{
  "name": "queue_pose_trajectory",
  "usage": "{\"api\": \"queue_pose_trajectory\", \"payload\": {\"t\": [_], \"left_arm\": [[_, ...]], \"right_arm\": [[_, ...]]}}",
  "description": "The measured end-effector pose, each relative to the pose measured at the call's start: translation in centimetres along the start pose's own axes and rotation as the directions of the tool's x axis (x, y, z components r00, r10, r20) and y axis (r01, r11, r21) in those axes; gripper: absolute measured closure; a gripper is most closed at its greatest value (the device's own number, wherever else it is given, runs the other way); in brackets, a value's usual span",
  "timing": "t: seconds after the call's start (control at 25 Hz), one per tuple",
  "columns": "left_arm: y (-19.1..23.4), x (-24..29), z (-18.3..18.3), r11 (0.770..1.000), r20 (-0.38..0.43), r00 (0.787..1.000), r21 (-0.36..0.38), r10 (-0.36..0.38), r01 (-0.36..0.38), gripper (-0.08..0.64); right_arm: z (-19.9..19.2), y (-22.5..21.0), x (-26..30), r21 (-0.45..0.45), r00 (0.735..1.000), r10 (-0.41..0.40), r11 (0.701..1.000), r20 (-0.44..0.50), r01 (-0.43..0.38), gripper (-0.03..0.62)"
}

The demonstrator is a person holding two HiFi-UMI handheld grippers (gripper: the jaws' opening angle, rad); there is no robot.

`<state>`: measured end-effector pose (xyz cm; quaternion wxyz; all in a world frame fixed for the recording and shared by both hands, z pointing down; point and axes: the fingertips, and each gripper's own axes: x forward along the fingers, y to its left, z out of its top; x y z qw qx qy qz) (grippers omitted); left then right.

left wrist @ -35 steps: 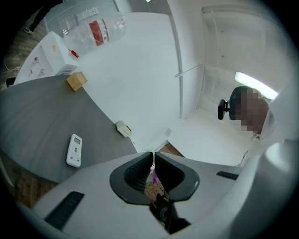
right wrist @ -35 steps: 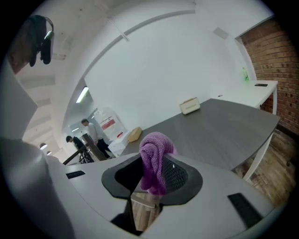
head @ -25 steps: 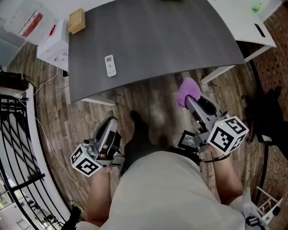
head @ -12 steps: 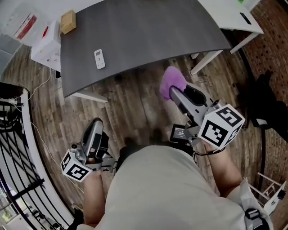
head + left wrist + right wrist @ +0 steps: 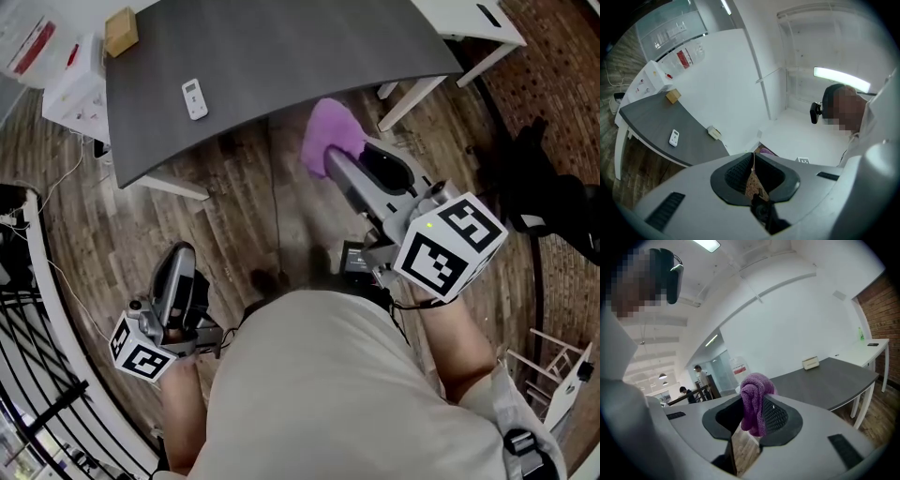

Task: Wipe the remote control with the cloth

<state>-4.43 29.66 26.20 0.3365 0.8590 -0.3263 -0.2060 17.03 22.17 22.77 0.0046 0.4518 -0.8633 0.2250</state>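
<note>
A small white remote control (image 5: 194, 98) (image 5: 674, 137) lies flat on the dark grey table (image 5: 291, 56) near its left front edge. My right gripper (image 5: 330, 161) (image 5: 752, 414) is shut on a purple cloth (image 5: 330, 139) (image 5: 754, 401), which bunches out past the fingertips; it hangs over the wooden floor just short of the table's front edge, to the right of the remote. My left gripper (image 5: 178, 261) (image 5: 753, 161) is low at my left side over the floor, well short of the table, jaws shut with nothing between them.
A wooden block (image 5: 121, 31) (image 5: 672, 96) sits at the table's far left corner. A white box (image 5: 73, 82) stands beside the table on the left, a white desk (image 5: 473, 21) at the far right. Black railing (image 5: 37, 375) runs along the left, with a cable (image 5: 70, 281) on the floor.
The right gripper with the cloth has come up and forward towards the table's front edge. The left gripper has dropped lower to the left. The table and remote sit higher in the head view.
</note>
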Motion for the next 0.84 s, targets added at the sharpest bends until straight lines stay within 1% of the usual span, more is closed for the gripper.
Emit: {"api": "queue_pose_trajectory", "payload": {"t": [0.28,0.52,0.64,0.72,0.76,0.8,0.84], "left_arm": [[0.3,-2.0,-0.3,1.000,-0.041,0.999,0.001,-0.005,0.005,0.534],[-0.3,-2.0,-1.7,0.999,-0.109,0.994,0.041,0.000,0.005,0.534],[-0.6,-1.9,-2.2,0.997,-0.153,0.988,0.075,0.005,0.007,0.534],[-1.2,-1.3,-3.6,0.994,-0.208,0.978,0.102,-0.002,0.024,0.534],[-1.8,-0.8,-5.0,0.993,-0.251,0.968,0.113,-0.015,0.045,0.534],[-2.6,-0.1,-6.8,0.990,-0.301,0.953,0.122,-0.032,0.072,0.534],[-3.5,0.5,-8.7,0.986,-0.355,0.933,0.129,-0.052,0.104,0.534]], "right_arm": [[-1.5,2.1,-0.2,-0.016,0.999,-0.033,0.999,-0.024,0.032,0.480],[-2.2,2.6,-0.9,-0.038,0.998,-0.052,0.998,-0.037,0.051,0.480],[-2.5,2.9,-0.8,-0.046,0.998,-0.056,0.997,-0.042,0.054,0.482],[-3.0,2.5,-1.7,-0.048,0.995,-0.077,0.996,-0.058,0.074,0.482],[-3.4,2.0,-2.8,-0.048,0.992,-0.104,0.994,-0.074,0.100,0.482],[-4.0,1.3,-4.4,-0.048,0.986,-0.139,0.990,-0.093,0.135,0.482],[-4.6,0.5,-6.1,-0.048,0.978,-0.177,0.984,-0.113,0.173,0.482]]}}
